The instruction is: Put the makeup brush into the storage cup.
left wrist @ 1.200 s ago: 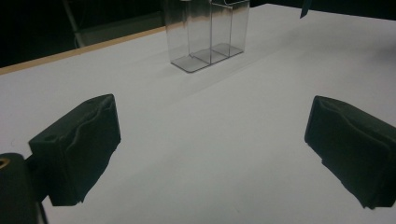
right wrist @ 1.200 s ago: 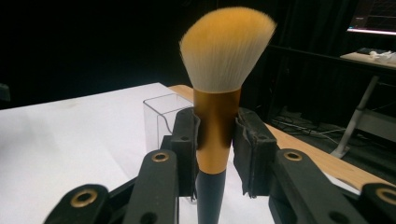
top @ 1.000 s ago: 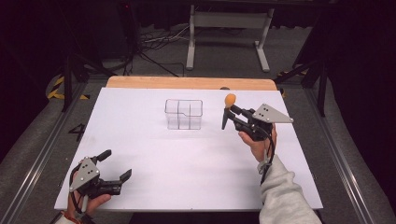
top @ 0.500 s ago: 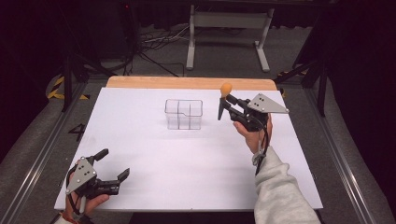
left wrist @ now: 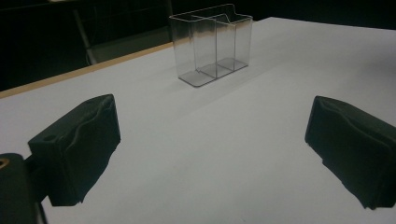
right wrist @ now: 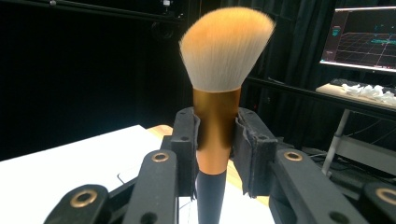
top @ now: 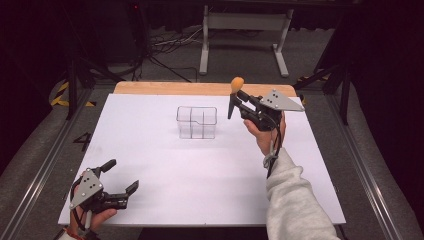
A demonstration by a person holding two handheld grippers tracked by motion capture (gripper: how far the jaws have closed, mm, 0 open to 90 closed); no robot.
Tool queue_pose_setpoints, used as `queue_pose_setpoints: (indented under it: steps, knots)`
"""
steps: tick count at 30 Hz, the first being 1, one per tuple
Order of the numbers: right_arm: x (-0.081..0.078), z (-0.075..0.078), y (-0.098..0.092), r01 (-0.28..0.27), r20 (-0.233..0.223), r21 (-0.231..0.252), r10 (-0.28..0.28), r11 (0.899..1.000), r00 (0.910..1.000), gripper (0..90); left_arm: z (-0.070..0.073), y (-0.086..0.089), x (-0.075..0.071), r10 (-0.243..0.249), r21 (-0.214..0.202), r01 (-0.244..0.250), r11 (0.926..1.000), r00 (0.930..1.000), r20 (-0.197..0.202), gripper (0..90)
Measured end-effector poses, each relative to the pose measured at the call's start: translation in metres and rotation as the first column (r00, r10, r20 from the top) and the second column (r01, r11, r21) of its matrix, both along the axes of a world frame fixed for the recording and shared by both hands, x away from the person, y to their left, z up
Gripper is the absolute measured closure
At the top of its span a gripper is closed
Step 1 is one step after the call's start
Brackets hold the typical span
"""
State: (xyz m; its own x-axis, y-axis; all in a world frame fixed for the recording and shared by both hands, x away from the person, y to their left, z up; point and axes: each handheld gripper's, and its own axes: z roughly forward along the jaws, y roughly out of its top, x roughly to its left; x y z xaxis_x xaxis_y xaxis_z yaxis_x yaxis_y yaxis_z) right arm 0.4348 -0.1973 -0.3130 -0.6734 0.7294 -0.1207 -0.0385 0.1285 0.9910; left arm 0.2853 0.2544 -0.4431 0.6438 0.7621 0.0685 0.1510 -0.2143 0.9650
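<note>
Two black jaws of the right gripper are pressed on the copper ferrule of a makeup brush, one pad on each side. Brush stands upright: pale orange bristles above the jaws, dark handle dropping below them. In the high view the right gripper is held off the table at the far right, bristle head up, just right of the clear container and apart from it. Grey three-cornered plate sits on top; the person's hand and grey sleeve run back to the near edge.

Left gripper: jaws spread wide, nothing between them, white table surface visible in the gap. In the high view the left gripper sits low at the near left corner, held by the left hand, jaws pointing right and far.

Clear plastic container, divided into compartments, stands upright on the white table at centre far; compartments look empty. From the left gripper view the container lies well ahead of the open jaws.

Wooden strip runs along the table's far edge. Monitor lit in the background of the right gripper view.
</note>
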Motion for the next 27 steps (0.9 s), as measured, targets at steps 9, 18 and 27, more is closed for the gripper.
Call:
queue_pose_setpoints:
  steps: [9, 18, 27]
  knots:
    - [0.010, 0.000, 0.011, 0.011, -0.010, 0.013, -0.011, 1.000, 0.9999, 71.3, -0.001, 0.000, 0.000, -0.003, -0.004, 0.003, 1.0000, 1.0000, -0.003, 3.7]
    - [0.018, -0.002, 0.021, 0.017, -0.020, 0.012, -0.017, 1.000, 0.9997, 71.3, -0.001, -0.001, 0.000, -0.011, -0.011, 0.011, 0.9999, 0.9999, -0.008, 3.5]
    - [0.023, -0.005, 0.033, 0.017, -0.027, 0.015, -0.016, 1.000, 0.9995, 71.4, -0.001, -0.001, 0.000, -0.017, -0.011, 0.017, 0.9998, 0.9998, -0.007, 3.4]
